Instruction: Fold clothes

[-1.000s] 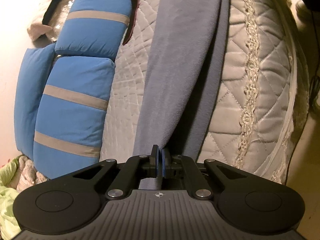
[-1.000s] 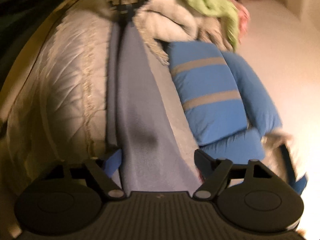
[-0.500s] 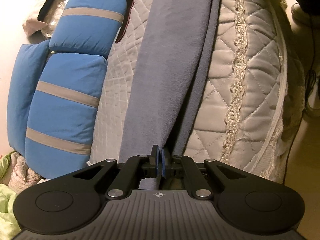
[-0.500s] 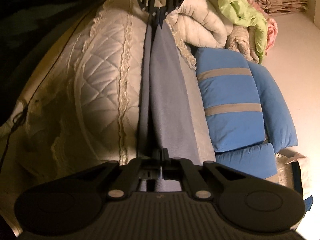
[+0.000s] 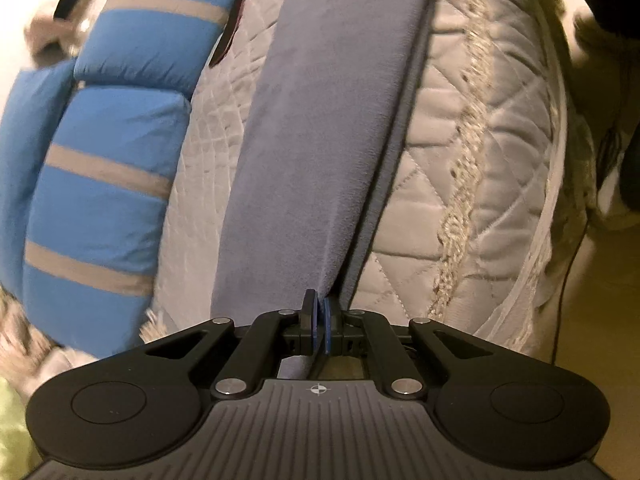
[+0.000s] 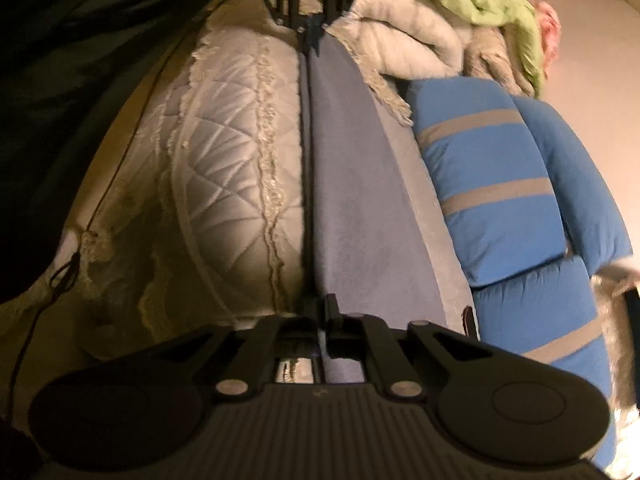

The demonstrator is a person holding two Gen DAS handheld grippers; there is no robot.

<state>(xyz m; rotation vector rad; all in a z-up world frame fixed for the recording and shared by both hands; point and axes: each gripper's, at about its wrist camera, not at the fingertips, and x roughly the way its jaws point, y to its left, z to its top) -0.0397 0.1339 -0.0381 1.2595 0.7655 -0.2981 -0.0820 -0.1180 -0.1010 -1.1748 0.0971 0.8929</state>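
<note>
A long grey-blue garment [image 5: 320, 128] is stretched taut above a white quilted bed cover [image 5: 472, 168]. My left gripper [image 5: 319, 312] is shut on one end of it. My right gripper [image 6: 322, 312] is shut on the other end of the garment [image 6: 352, 208]. The left gripper also shows at the far top of the right wrist view [image 6: 310, 28], pinching the cloth. The garment hangs folded lengthwise, with a second layer below its right edge in the left wrist view.
A blue cushion with grey stripes [image 5: 108, 152] lies along the bed beside the garment, also in the right wrist view [image 6: 504, 208]. A pile of white, green and pink laundry [image 6: 472, 20] sits at the bed's far end. A dark cable [image 6: 92, 224] hangs at the bed's edge.
My right gripper has shut on the garment's end; one second ago its jaws were open around it. Both grippers have lifted and pulled the garment taut; the views have shifted slightly.
</note>
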